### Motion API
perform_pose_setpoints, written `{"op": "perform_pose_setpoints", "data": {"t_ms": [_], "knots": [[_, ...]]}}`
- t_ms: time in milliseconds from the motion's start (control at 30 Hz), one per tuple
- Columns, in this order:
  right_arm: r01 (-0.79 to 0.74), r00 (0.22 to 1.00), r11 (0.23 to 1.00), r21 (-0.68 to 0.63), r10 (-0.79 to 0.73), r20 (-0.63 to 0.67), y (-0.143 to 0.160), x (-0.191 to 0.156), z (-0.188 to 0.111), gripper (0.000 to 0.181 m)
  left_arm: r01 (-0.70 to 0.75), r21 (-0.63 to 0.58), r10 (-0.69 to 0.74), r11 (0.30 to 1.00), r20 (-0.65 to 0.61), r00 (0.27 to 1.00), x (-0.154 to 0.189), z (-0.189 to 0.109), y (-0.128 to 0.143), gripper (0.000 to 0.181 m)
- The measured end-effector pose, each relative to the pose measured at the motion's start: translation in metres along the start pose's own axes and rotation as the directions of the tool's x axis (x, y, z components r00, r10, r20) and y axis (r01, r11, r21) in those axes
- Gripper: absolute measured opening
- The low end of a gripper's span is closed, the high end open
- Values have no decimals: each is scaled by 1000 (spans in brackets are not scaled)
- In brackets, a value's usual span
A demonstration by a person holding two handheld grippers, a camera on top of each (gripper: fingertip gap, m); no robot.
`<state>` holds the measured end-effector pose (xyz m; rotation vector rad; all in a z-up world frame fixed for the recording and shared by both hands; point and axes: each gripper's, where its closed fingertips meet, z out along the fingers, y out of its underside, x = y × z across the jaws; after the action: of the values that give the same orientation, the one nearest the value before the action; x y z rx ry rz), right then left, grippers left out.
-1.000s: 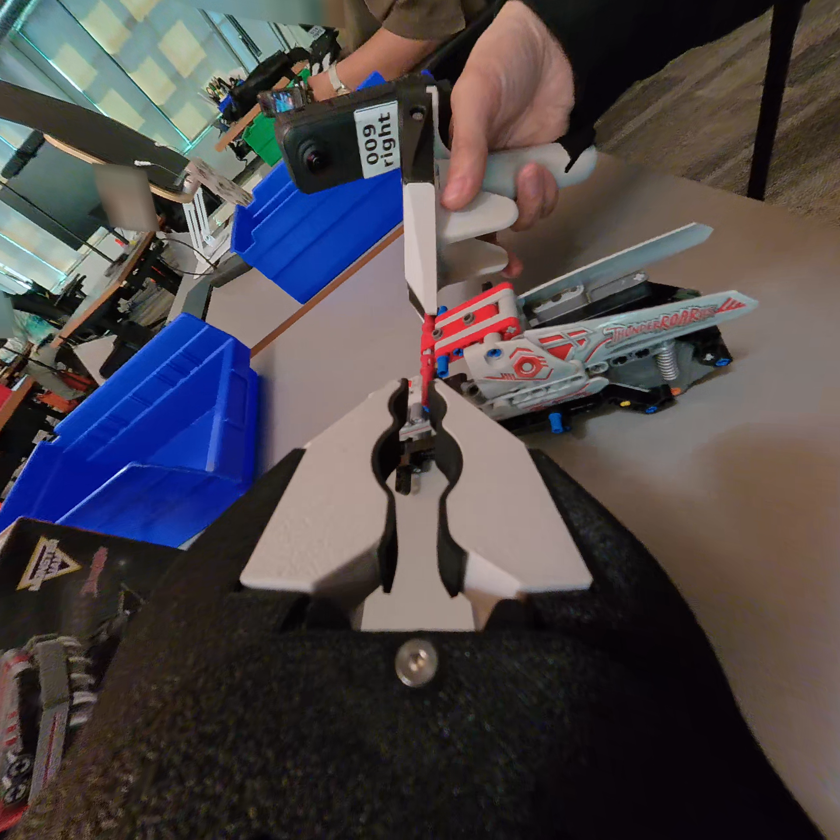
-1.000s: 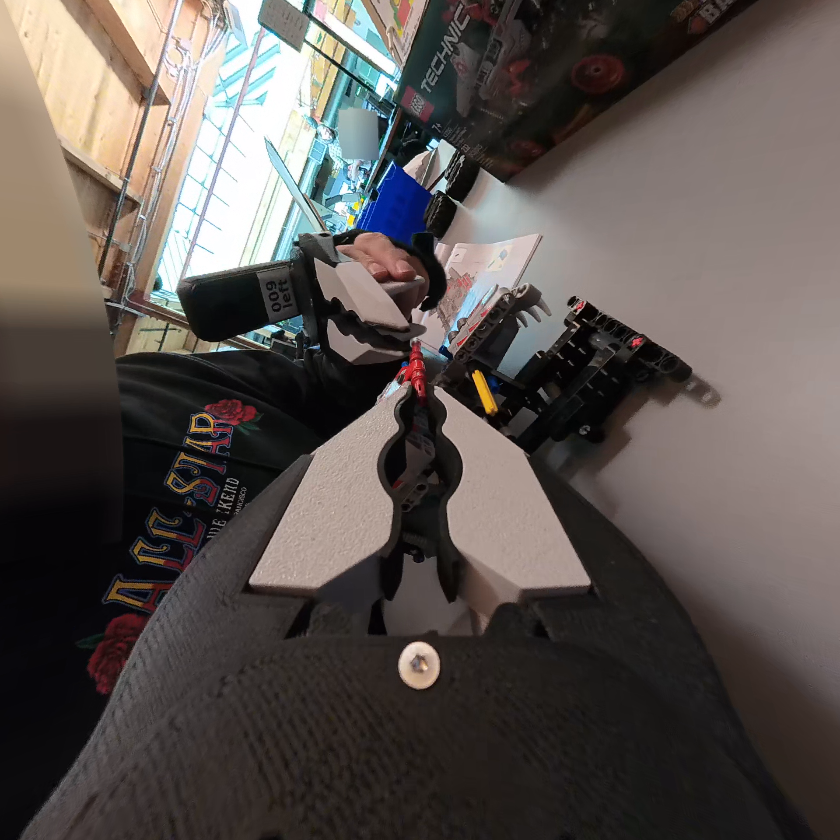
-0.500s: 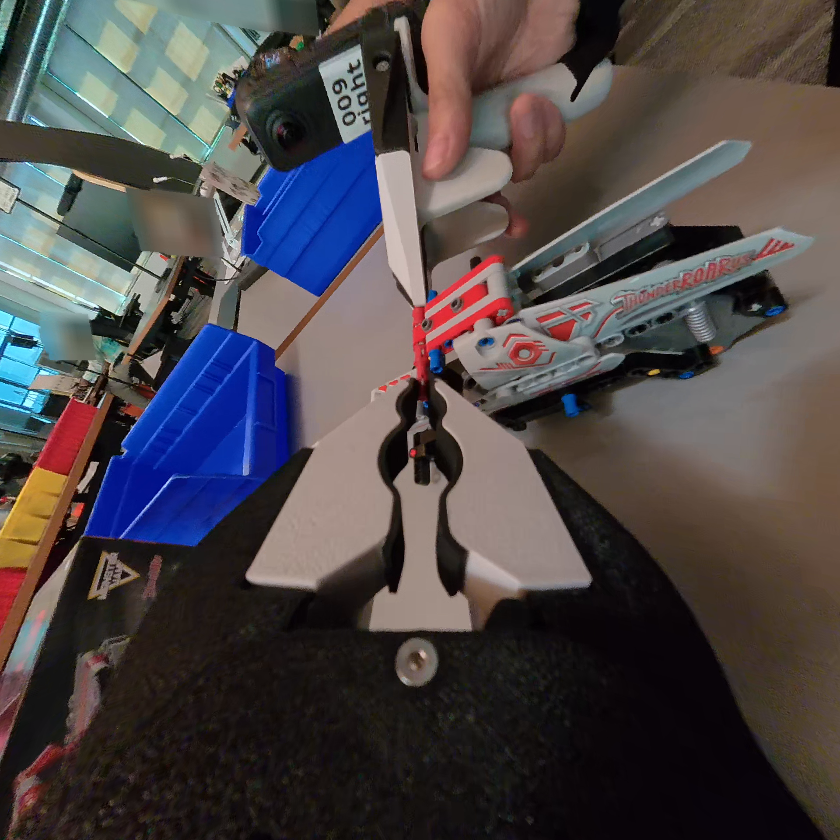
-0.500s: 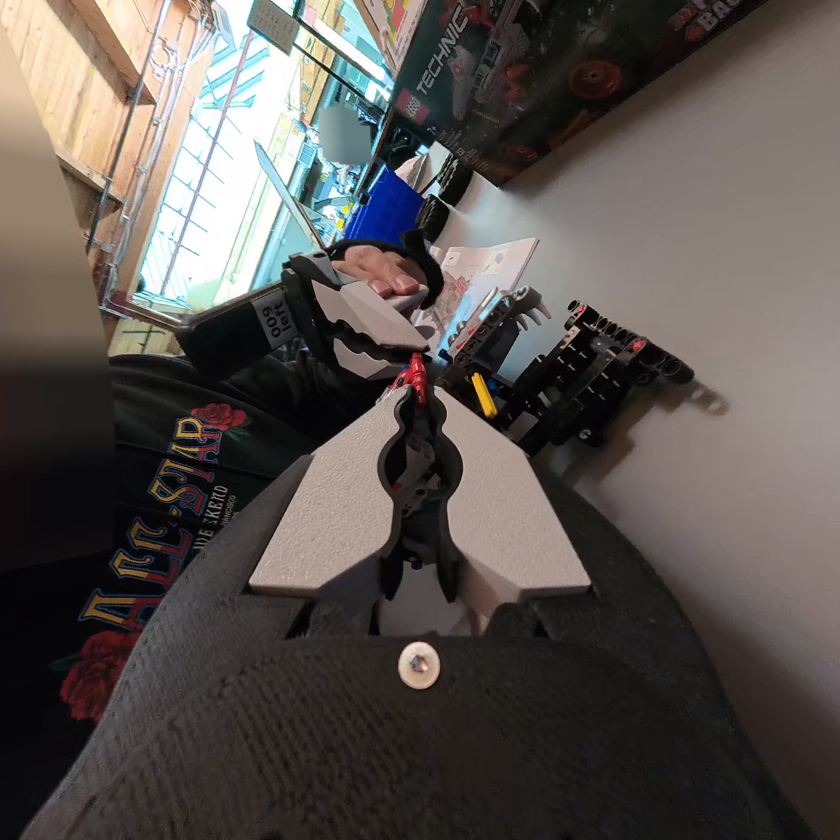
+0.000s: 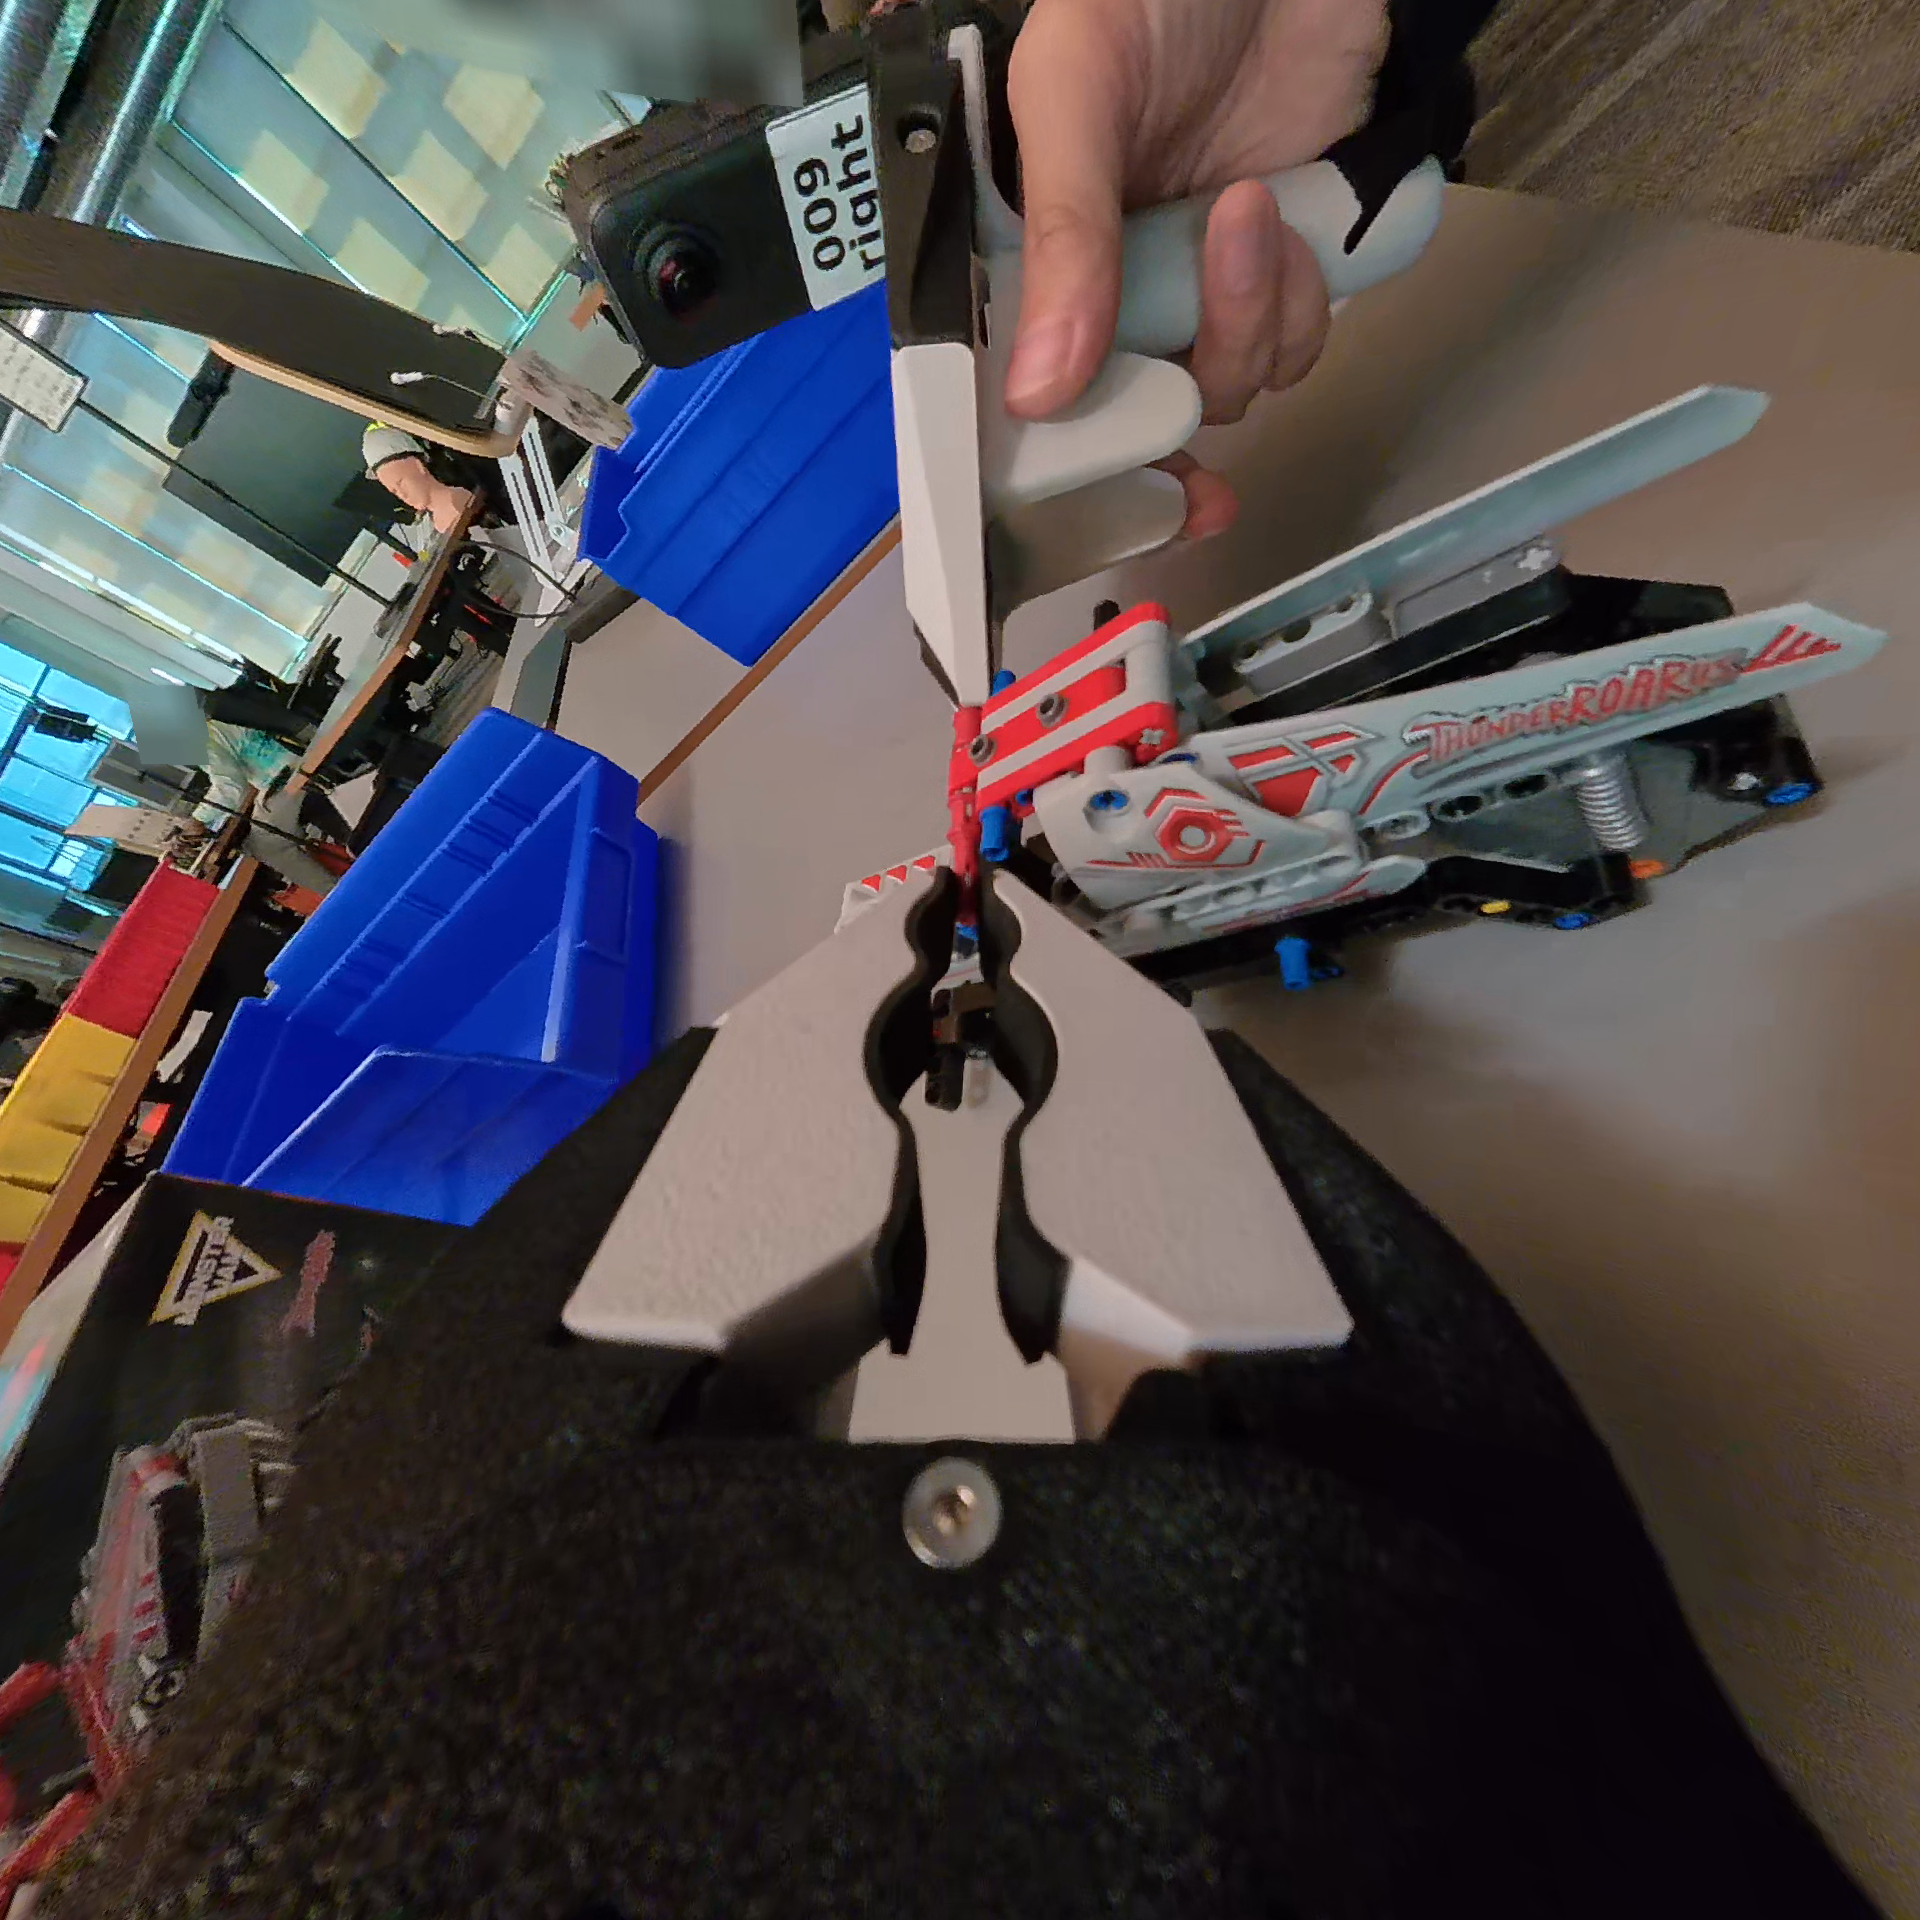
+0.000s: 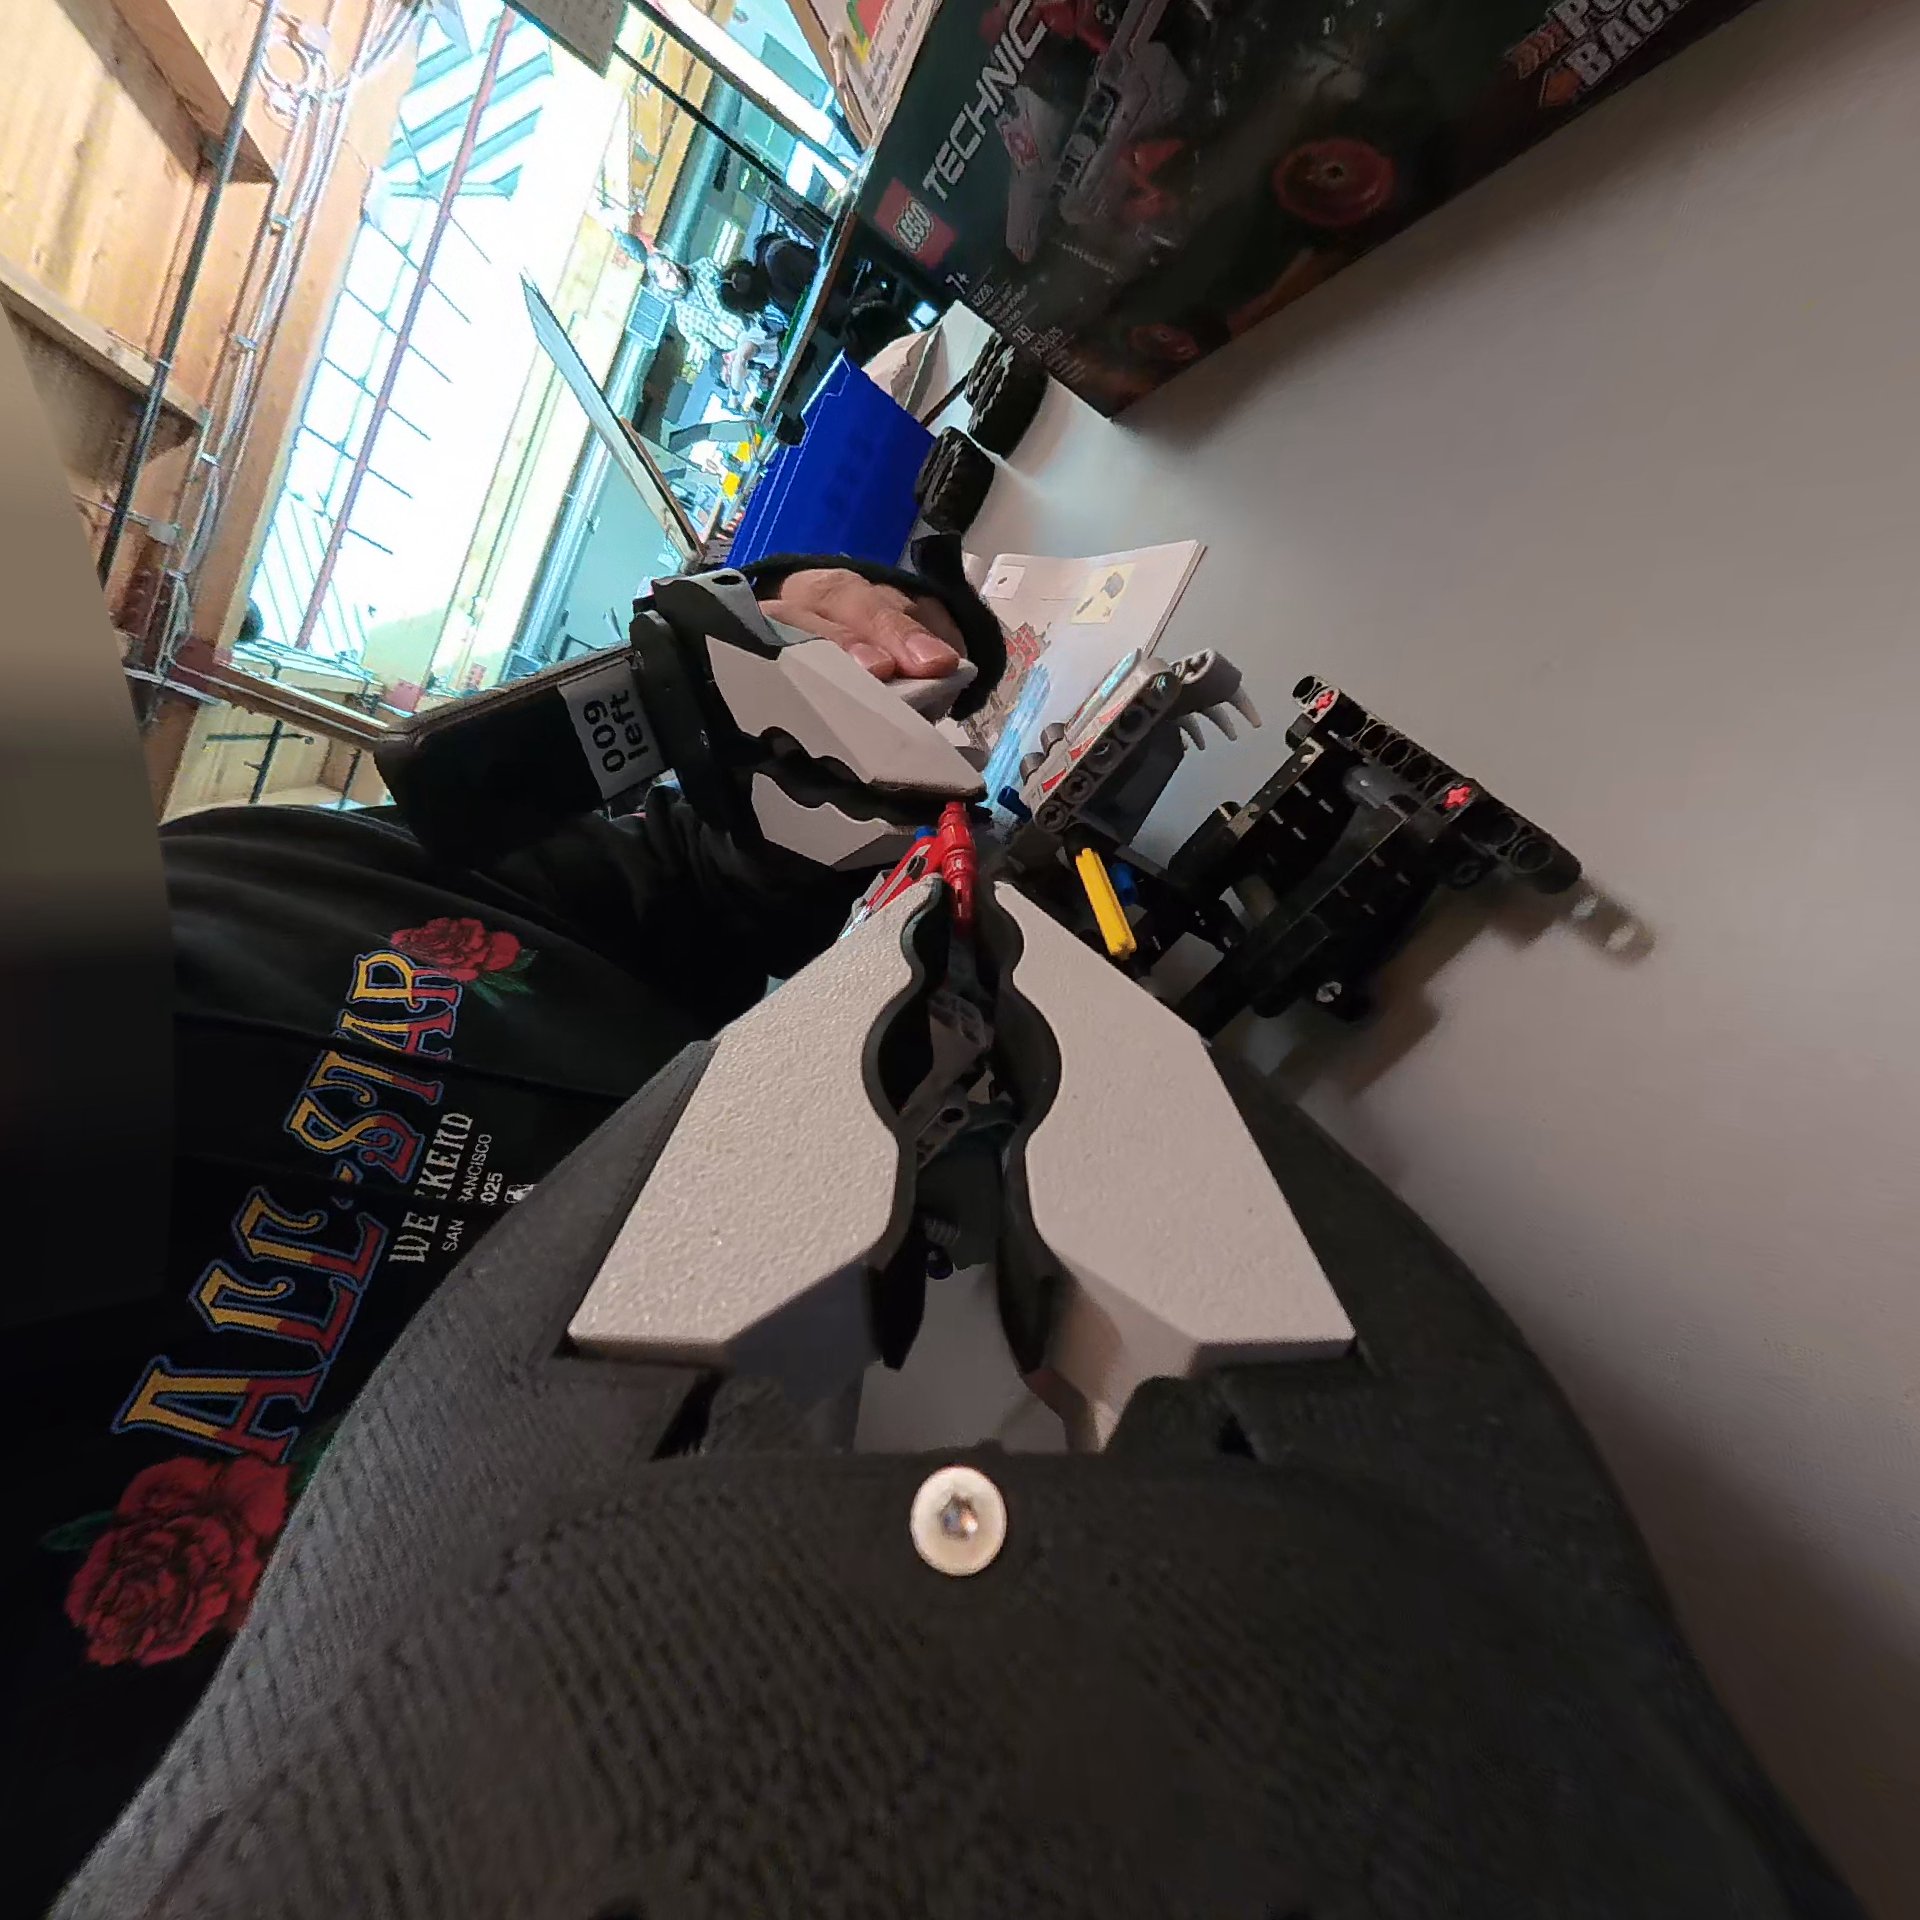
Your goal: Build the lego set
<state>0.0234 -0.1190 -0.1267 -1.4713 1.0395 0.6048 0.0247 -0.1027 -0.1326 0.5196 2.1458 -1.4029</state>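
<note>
The lego vehicle model (image 5: 1299, 821) has grey printed side panels, a red front frame and a black chassis, and it rests on the table (image 5: 1558, 1195). My left gripper (image 5: 966, 899) is shut on the thin red piece at the model's front end. My right gripper (image 5: 961, 686) comes down from above, shut on the same red front. In the right wrist view the right gripper (image 6: 971, 899) pinches the red piece, with grey parts showing between its fingers. The left gripper (image 6: 935, 821) meets it from the far side. The black chassis (image 6: 1351, 862) lies behind them.
Two blue bins (image 5: 468, 987) (image 5: 748, 488) stand at the left of the table. The dark lego box (image 5: 156, 1403) (image 6: 1195, 156) lies beside them. An open instruction booklet (image 6: 1091, 603) and black tyres (image 6: 956, 478) lie past the model. A person's hand (image 5: 1164, 156) holds the right gripper. Less than 4 cm separates the two grippers' tips.
Both grippers keep their hold on the model's red front. The right gripper and hand have moved closer and higher in the left view, and the model has shifted slightly with them.
</note>
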Motion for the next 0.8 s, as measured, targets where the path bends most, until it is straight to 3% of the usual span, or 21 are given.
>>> {"op": "perform_pose_setpoints", "data": {"t_ms": [200, 800], "knots": [[19, 1000, 999, -28, -19, -3, 0, 0, 0, 4, -77, -24, 78, 997, 14, 997, 0, 2, 0, 1], [66, 998, 995, -81, -67, -12, 1, 0, 3, 3, -132, -52, 131, 990, -17, 991, -3, 5, 2, 1]]}}
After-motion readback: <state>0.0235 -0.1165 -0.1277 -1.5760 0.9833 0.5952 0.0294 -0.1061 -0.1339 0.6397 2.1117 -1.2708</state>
